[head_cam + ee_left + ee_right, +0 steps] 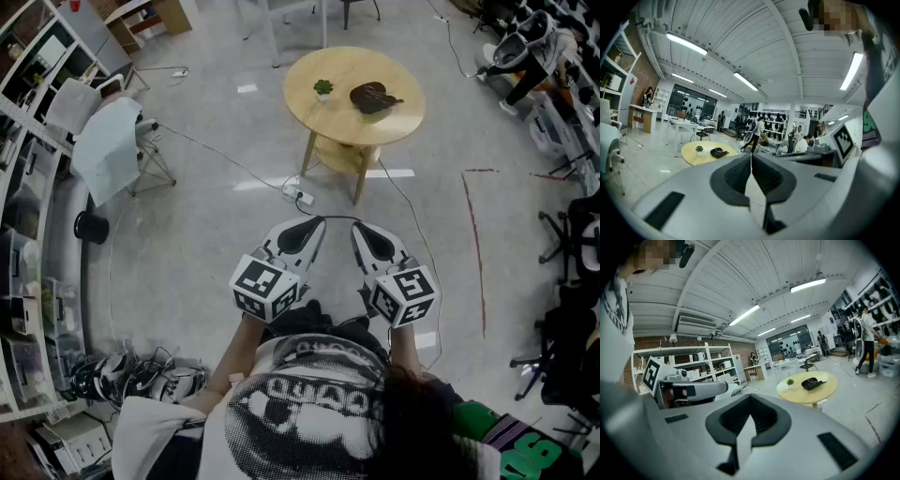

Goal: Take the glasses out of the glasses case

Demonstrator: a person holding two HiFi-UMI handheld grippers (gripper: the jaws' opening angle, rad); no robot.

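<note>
Two grippers are held side by side over the floor, well short of the table: the left gripper and the right gripper, each carrying one marker cube, so two cubes in all. In each gripper's own view the jaws are clenched, the pads meeting in a thin line with nothing between them. Both tips point toward the one round wooden table, which stands ahead of the person, well apart from the grippers. On the table lie two things only. One is a dark glasses case on the right half of the top, and the other is a small green potted plant just to the case's left, near it but not touching. Whether the case is open cannot be told, and the glasses themselves cannot be made out. One white power strip lies on the floor just in front of the table's legs, between the table and the grippers.
</note>
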